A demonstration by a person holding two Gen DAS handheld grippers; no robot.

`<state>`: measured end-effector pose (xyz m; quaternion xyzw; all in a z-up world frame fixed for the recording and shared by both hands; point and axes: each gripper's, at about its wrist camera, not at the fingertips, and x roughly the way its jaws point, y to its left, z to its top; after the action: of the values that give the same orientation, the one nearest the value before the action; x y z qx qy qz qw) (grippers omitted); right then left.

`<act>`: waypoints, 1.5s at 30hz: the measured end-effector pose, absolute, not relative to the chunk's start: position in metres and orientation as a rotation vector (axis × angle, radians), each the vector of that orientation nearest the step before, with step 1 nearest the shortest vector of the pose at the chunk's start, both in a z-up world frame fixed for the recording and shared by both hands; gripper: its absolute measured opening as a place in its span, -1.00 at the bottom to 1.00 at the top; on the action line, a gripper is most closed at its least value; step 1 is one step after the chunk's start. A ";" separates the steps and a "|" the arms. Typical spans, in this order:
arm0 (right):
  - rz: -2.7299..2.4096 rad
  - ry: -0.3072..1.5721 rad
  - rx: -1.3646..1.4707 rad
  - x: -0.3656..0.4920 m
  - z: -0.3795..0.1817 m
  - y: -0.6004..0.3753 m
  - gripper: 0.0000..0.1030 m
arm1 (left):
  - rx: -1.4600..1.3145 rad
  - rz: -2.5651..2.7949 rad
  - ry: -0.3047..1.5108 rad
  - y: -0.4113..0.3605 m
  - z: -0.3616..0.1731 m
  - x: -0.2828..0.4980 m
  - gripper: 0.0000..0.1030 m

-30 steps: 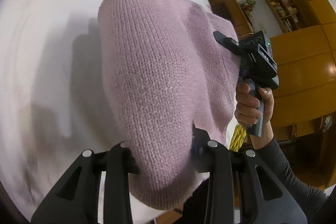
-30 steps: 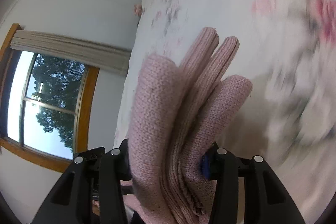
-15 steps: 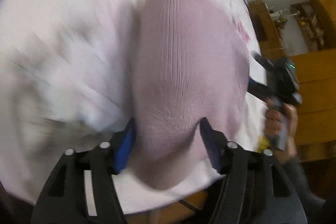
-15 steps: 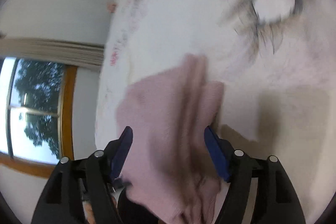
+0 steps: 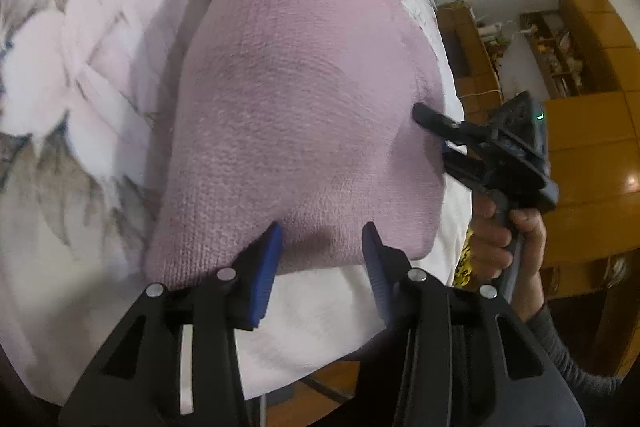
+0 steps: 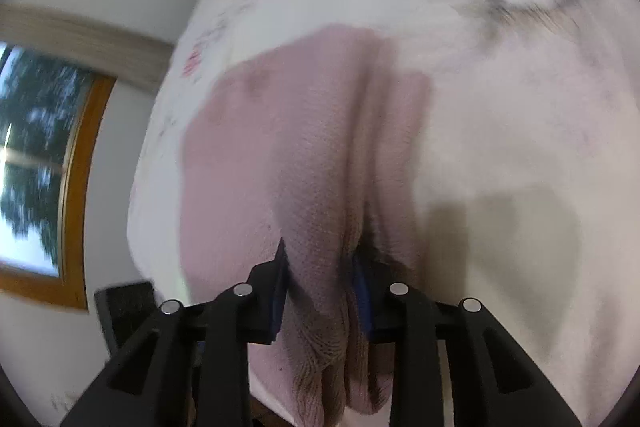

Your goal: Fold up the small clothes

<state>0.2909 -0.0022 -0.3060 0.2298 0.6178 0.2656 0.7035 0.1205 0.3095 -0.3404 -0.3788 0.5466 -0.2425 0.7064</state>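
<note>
pink knitted garment (image 5: pixel 304 99) lies folded on floral bed sheet (image 5: pixel 80 75), near edge | left gripper (image 5: pixel 320 247) fingers released, straddling hem | right gripper (image 6: pixel 320 263) clenched on bunched layers to steady fold

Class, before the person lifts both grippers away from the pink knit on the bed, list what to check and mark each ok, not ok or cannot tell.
1. Pink knit garment lies on the floral bedsheet: ok.
2. Left gripper open, pads clear of the knit: ok.
3. Right gripper released: not ok, its pads pinch a bunch of knit.
4. Fold edges aligned: cannot tell, the layers are blurred.
5. Garment fully on the bed: not ok, the pinched end hangs past the edge.
</note>
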 end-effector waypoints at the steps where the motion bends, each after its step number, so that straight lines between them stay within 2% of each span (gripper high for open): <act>1: 0.587 1.388 0.547 0.291 -0.316 -0.008 -0.41 | -0.845 -0.559 1.216 0.313 -0.336 0.117 -0.19; 3: 0.620 1.382 0.596 0.289 -0.319 -0.012 -0.35 | -0.833 -0.604 1.180 0.309 -0.314 0.118 -0.17; 7: 0.661 1.273 0.647 0.302 -0.291 -0.024 -0.01 | -0.832 -0.637 1.037 0.332 -0.274 0.149 -0.09; 10: 0.643 1.289 0.739 0.323 -0.297 -0.026 -0.01 | -0.824 -0.624 1.031 0.341 -0.276 0.180 -0.09; 11: 0.644 1.313 0.737 0.328 -0.302 -0.022 -0.04 | -0.830 -0.624 1.045 0.339 -0.280 0.192 -0.09; 12: 0.632 1.324 0.679 0.329 -0.301 -0.017 -0.46 | -0.830 -0.613 1.066 0.336 -0.287 0.200 -0.10; 15: 0.641 1.225 0.572 0.328 -0.284 -0.008 -0.63 | -0.836 -0.617 1.121 0.336 -0.313 0.222 -0.32; 16: 0.616 1.216 0.568 0.328 -0.286 -0.011 -0.70 | -0.845 -0.611 1.128 0.337 -0.321 0.225 -0.51; 17: 0.578 1.229 0.568 0.329 -0.295 -0.015 -0.70 | -0.857 -0.616 1.131 0.333 -0.321 0.232 -0.61; 18: 0.544 1.257 0.576 0.332 -0.310 -0.020 -0.64 | -0.864 -0.621 1.135 0.334 -0.320 0.233 -0.62; 19: 0.541 1.276 0.590 0.328 -0.318 -0.022 -0.50 | -0.856 -0.617 1.140 0.335 -0.318 0.233 -0.61; 21: 0.558 1.274 0.582 0.325 -0.313 -0.024 -0.34 | -0.848 -0.624 1.130 0.336 -0.304 0.233 -0.41; 22: 0.558 1.243 0.533 0.320 -0.299 -0.024 -0.33 | -0.844 -0.652 1.088 0.340 -0.289 0.229 -0.31; 26: 0.616 1.113 0.437 0.297 -0.250 -0.014 -0.33 | -0.785 -0.685 1.055 0.338 -0.270 0.232 -0.29; 28: 0.669 1.172 0.351 0.288 -0.255 0.012 -0.39 | -0.729 -0.649 1.112 0.328 -0.280 0.240 -0.29; 29: 0.669 1.208 0.306 0.285 -0.264 0.019 -0.42 | -0.691 -0.629 1.160 0.317 -0.291 0.244 -0.36; 31: 0.609 1.227 0.162 0.284 -0.281 0.030 -0.86 | -0.641 -0.621 1.168 0.308 -0.299 0.247 -0.47; 33: 0.597 1.236 0.170 0.286 -0.283 0.026 -0.87 | -0.655 -0.609 1.165 0.310 -0.288 0.244 -0.43; 34: 0.593 1.243 0.197 0.284 -0.276 0.024 -0.85 | -0.664 -0.615 1.150 0.312 -0.281 0.241 -0.34; 36: 0.616 1.213 0.162 0.270 -0.259 0.027 -0.74 | -0.688 -0.676 1.096 0.316 -0.262 0.224 -0.32; 38: 0.672 1.196 0.100 0.246 -0.244 0.034 -0.74 | -0.663 -0.699 1.077 0.318 -0.255 0.204 -0.29; 40: 0.665 1.203 0.013 0.235 -0.245 0.041 -0.74 | -0.619 -0.649 1.126 0.312 -0.268 0.196 -0.29; 43: 0.612 1.236 -0.053 0.235 -0.273 0.050 -0.84 | -0.625 -0.608 1.166 0.306 -0.295 0.195 -0.40; 45: 0.588 1.241 -0.024 0.235 -0.269 0.050 -0.85 | -0.636 -0.585 1.155 0.306 -0.290 0.194 -0.37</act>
<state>0.2351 0.0505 -0.2689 -0.0113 0.5729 0.2712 0.7734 0.1938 0.3059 -0.2904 -0.2911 0.5287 -0.2676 0.7511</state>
